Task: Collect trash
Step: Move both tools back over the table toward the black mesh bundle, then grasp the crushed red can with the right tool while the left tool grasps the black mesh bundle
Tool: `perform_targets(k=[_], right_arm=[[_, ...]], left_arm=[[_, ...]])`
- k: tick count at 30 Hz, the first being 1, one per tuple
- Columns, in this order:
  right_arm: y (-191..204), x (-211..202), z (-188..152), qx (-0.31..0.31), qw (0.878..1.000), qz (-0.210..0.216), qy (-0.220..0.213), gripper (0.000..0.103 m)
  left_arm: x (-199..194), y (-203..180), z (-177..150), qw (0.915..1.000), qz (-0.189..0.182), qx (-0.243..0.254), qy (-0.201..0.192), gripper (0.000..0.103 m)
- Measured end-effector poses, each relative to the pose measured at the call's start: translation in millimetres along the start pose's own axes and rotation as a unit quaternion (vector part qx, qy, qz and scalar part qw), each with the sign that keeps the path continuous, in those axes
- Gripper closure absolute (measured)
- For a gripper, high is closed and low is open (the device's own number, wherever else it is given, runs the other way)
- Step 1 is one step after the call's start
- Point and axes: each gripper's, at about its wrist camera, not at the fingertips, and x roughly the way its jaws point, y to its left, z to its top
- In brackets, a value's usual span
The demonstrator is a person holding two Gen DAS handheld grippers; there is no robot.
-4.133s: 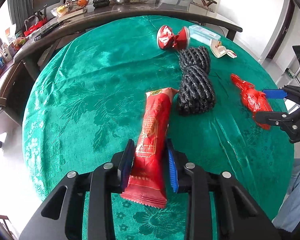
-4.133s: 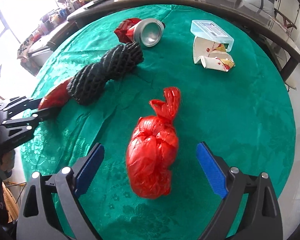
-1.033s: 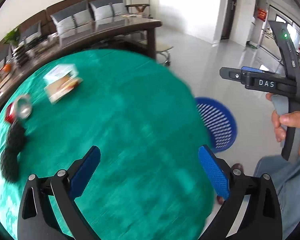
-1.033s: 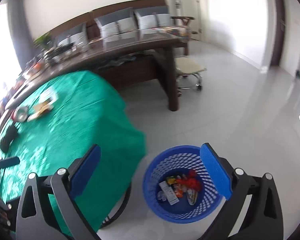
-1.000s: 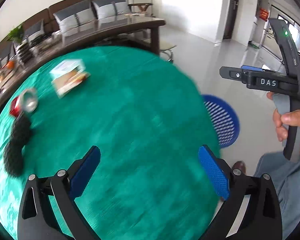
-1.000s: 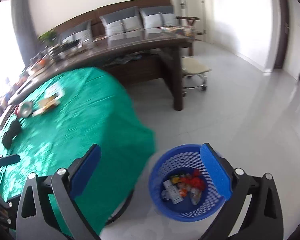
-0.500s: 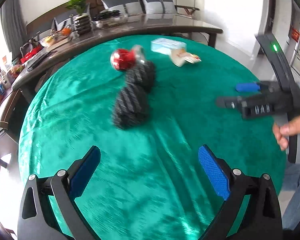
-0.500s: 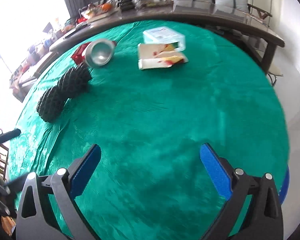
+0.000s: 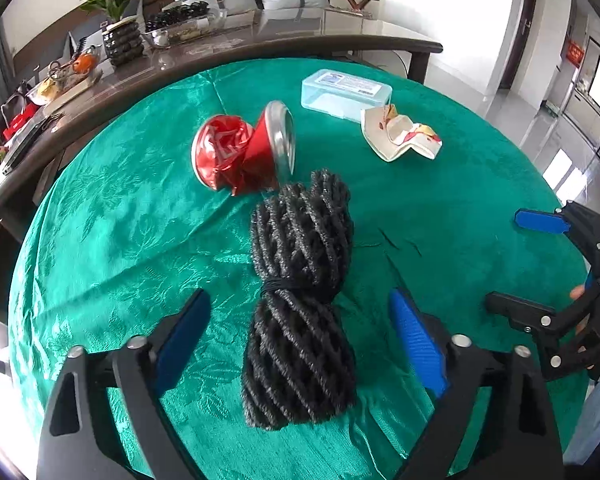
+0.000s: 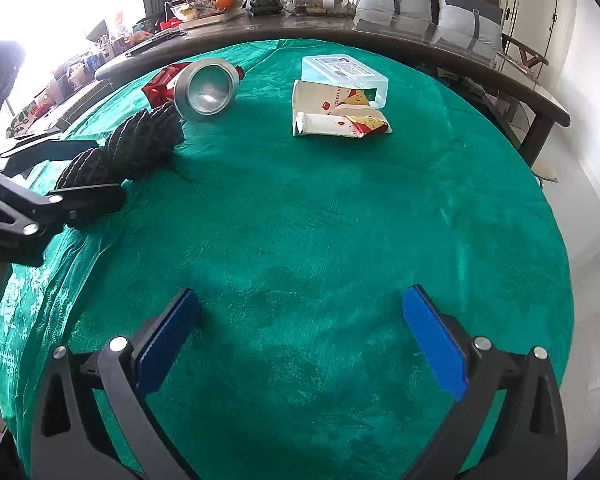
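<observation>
Left gripper (image 9: 296,332) is hanging wide open, straddling the black netting (image 9: 300,304) lying between its fingers; closing looks next. Right gripper (image 10: 300,332) is hovering open, empty, over bare tablecloth (image 10: 340,220).

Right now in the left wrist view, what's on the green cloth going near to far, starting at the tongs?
Left tongs, open → black foam net bundle → crushed red can → clear plastic box.
</observation>
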Motion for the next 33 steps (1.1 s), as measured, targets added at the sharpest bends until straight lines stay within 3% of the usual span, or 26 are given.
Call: perform_targets(k=[2, 3, 4, 9, 13, 17, 20, 22, 23, 25, 27, 33], right_arm=[[0.0, 0.0, 0.0, 0.000, 1.000, 0.000, 0.000, 0.005], [-0.2, 0.0, 0.0, 0.000, 1.000, 0.000, 0.000, 0.005], [-0.2, 0.0, 0.0, 0.000, 1.000, 0.000, 0.000, 0.005], [0.0, -0.1, 0.1, 0.000, 1.000, 0.000, 0.000, 0.005], [0.1, -0.1, 0.1, 0.000, 1.000, 0.000, 0.000, 0.005], [0.0, -0.1, 0.1, 0.000, 1.000, 0.000, 0.000, 0.005], [0.1, -0.1, 0.1, 0.000, 1.000, -0.001, 0.000, 0.005], [1.0, 0.3, 1.2, 0.001, 1.000, -0.001, 0.000, 0.005], [1.2, 0.5, 2.1, 0.005, 1.000, -0.004, 0.001, 0.005], [4.9, 0.8, 8.2, 0.027, 1.000, -0.006, 0.004, 0.005], [14.6, -0.7, 19.4, 0.050, 0.999, 0.021, -0.007, 0.005], [66.8, 10.2, 96.8, 0.091, 0.993, 0.067, -0.042, 0.005]], left_arm=[[2.1, -1.2, -0.6, 1.0000, 0.002, 0.004, 0.002, 0.041], [3.1, 0.0, -1.2, 1.0000, 0.001, 0.002, 0.004, 0.058], [3.5, 1.7, -2.4, 1.0000, -0.002, -0.003, 0.005, 0.066], [-20.3, 20.3, -16.9, 0.9985, 0.024, -0.046, -0.019, 0.068], [-42.5, 53.3, -32.1, 0.9915, 0.062, -0.110, -0.033, 0.068], [-36.0, 73.7, -43.5, 0.9867, 0.088, -0.136, -0.016, 0.066], [-29.6, 78.5, -46.3, 0.9848, 0.097, -0.144, -0.013, 0.057], [-28.0, 81.1, -48.1, 0.9837, 0.104, -0.146, -0.014, 0.022], [-27.4, 82.9, -48.8, 0.9836, 0.106, -0.145, -0.016, 0.016], [-23.0, 83.4, -51.5, 0.9842, 0.111, -0.138, -0.008, 0.014], [-20.1, 85.1, -55.2, 0.9845, 0.114, -0.133, -0.004, 0.010], [-19.0, 95.0, -61.7, 0.9826, 0.102, -0.156, -0.007, 0.005]])
